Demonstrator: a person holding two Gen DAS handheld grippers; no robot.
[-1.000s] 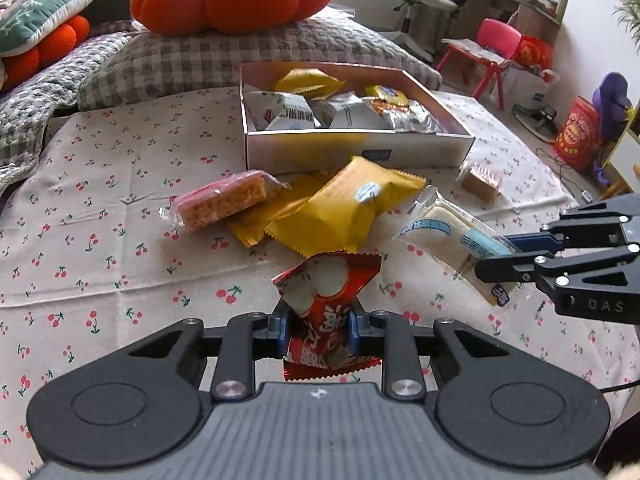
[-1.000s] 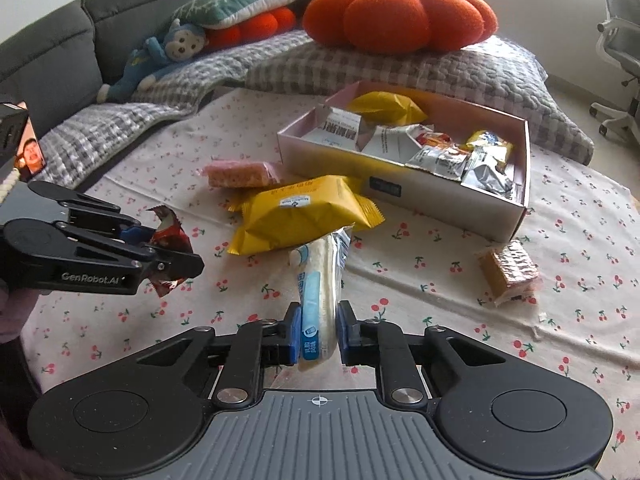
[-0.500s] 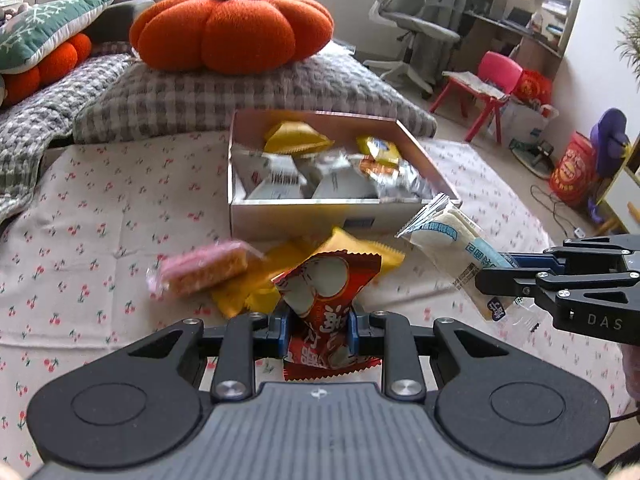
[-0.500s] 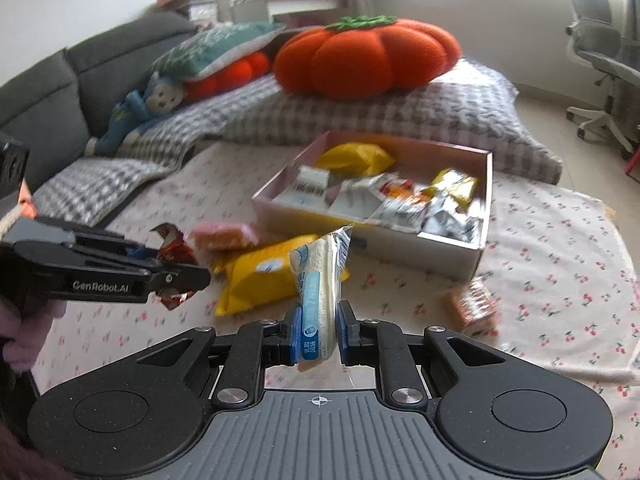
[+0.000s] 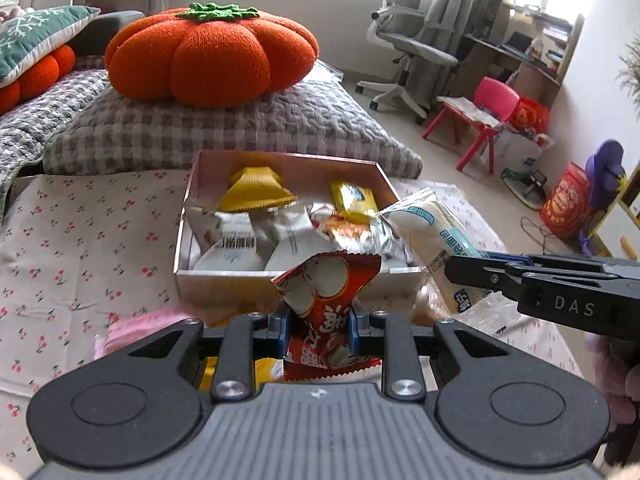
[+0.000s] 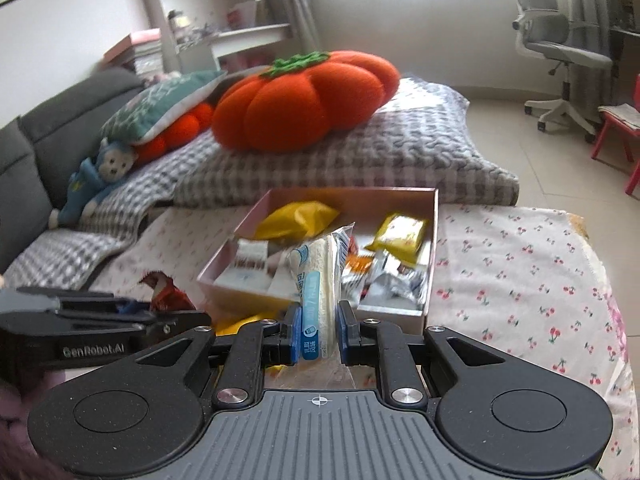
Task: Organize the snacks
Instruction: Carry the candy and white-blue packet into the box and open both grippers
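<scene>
Room: a living room with a grey sofa [image 6: 36, 140], an orange pumpkin cushion [image 5: 212, 54] on a checked grey quilt [image 5: 224, 136], and an office chair [image 5: 404, 40] at the back.
Surface: a cherry-print cloth [image 5: 80, 232] carries an open pink snack box [image 5: 288, 284].
Box contents: yellow and silver packets lie loose inside the box.
Red snack packet [image 5: 326, 304]: long axis upright, crimped top edge flared toward the box; red wrapper with white print.
Left tool [image 5: 318, 326]: closed tight on the lower half of the red snack packet, just in front of the box's near wall.
Cream sandwich packet [image 6: 318, 280]: long axis upright in the right wrist view, leaning away over the box; clear wrapper with a pale blue label and a white filling.
Right tool [image 6: 318, 334]: clamped on the lower end of the cream sandwich packet, at the box's near right corner.
Loose snacks: a pink wafer packet [image 5: 132, 328] lies blurred on the cloth near the left tool.
</scene>
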